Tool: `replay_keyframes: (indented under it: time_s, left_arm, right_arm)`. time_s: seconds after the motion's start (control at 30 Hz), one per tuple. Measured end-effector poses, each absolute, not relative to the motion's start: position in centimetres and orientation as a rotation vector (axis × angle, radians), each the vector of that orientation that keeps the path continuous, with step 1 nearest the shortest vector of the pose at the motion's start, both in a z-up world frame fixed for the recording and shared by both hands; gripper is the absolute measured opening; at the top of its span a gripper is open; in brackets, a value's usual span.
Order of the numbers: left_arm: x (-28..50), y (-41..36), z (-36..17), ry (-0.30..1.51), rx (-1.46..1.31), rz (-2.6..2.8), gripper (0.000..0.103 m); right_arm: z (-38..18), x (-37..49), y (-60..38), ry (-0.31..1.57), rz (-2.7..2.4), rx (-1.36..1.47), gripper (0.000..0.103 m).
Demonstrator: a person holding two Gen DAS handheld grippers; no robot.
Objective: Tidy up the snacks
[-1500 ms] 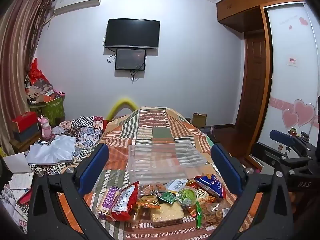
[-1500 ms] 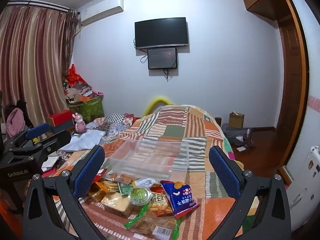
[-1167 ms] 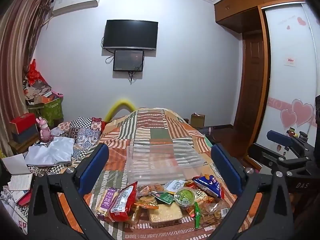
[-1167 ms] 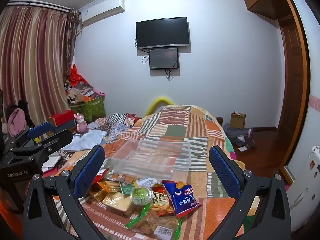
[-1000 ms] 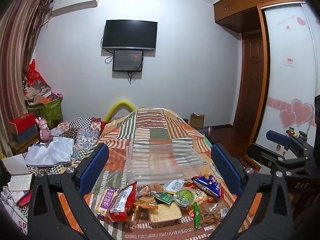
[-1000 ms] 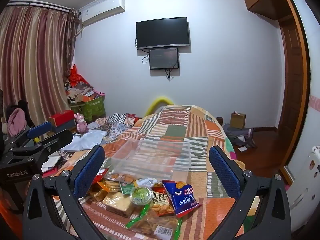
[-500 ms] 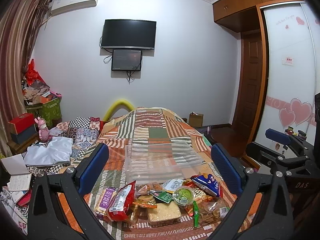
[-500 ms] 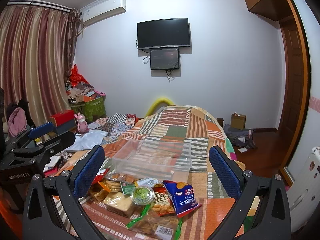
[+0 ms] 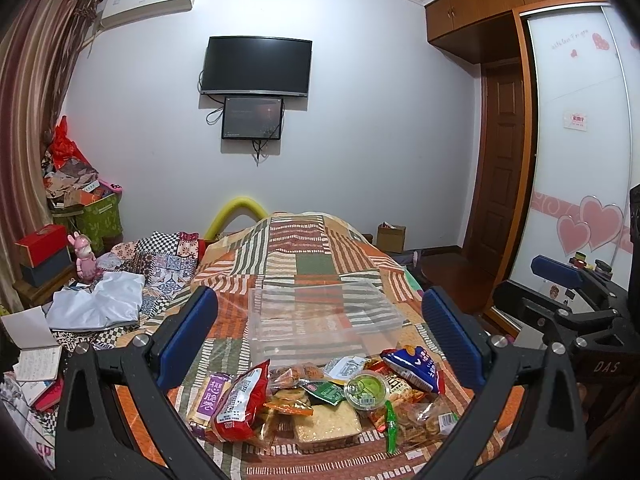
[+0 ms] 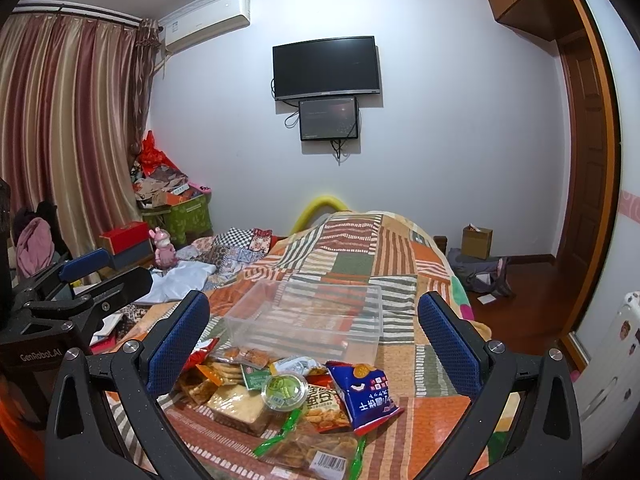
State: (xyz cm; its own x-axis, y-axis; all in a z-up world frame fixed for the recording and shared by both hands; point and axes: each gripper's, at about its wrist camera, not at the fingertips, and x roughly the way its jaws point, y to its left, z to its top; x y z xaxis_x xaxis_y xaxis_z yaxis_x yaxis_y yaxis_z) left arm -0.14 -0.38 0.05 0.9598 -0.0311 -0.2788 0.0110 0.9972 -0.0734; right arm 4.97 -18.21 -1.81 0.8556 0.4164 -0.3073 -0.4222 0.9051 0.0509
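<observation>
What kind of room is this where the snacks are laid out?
Most likely a home bedroom: a bed under a patchwork quilt, a wall-mounted TV, and a built-in wardrobe with heart stickers.

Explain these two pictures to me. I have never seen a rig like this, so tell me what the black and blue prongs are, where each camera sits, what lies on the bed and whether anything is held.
No robot here: a person holds a two-finger gripper in each hand, each carrying a fisheye camera looking forward along its blue-padded fingers. One picture comes from the left gripper, the other from the right gripper. Both stand open and hold nothing. On the striped patchwork bedspread lies a clear plastic storage box, with nothing visible inside. Nearer the cameras sits a pile of snack packets: a red bag, a blue bag, a round green-lidded cup and a pale cracker pack.
</observation>
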Motion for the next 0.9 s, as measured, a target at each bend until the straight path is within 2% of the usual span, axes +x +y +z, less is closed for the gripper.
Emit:
replay_keyframes:
  time_s: [0.9]
  left_arm:
    - [0.06,-0.45,-0.55,0.294,-0.075,-0.026,0.103]
  right_arm:
    - [-1.59,4.92,-18.10,0.317,0.443,-0.013,0.103]
